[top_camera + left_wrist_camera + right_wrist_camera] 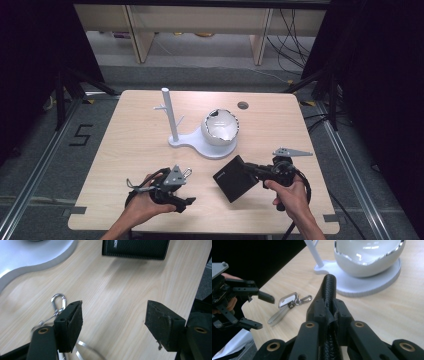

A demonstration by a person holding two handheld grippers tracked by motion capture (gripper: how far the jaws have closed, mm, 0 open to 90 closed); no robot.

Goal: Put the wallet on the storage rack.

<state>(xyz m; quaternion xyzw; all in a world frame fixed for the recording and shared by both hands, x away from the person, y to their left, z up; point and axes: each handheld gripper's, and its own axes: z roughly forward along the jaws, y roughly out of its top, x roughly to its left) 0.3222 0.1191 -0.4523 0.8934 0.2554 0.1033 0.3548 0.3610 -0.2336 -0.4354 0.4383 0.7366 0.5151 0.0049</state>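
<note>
Tabletop — right tool (329, 312) grips wallet (234, 178), probably leather.

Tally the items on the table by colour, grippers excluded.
White: 1, the stand with its post and egg-shaped bowl, counted as one piece.
Black: 1, the wallet, clamped in the right gripper and tilted above the table.
Silver: 1, the key ring with clip, lying on the table by the open left gripper.
Total: 3

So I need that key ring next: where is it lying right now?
The key ring lies on the table near its front left, just beside the open left tool, left of the black wallet held by the right tool.
</note>
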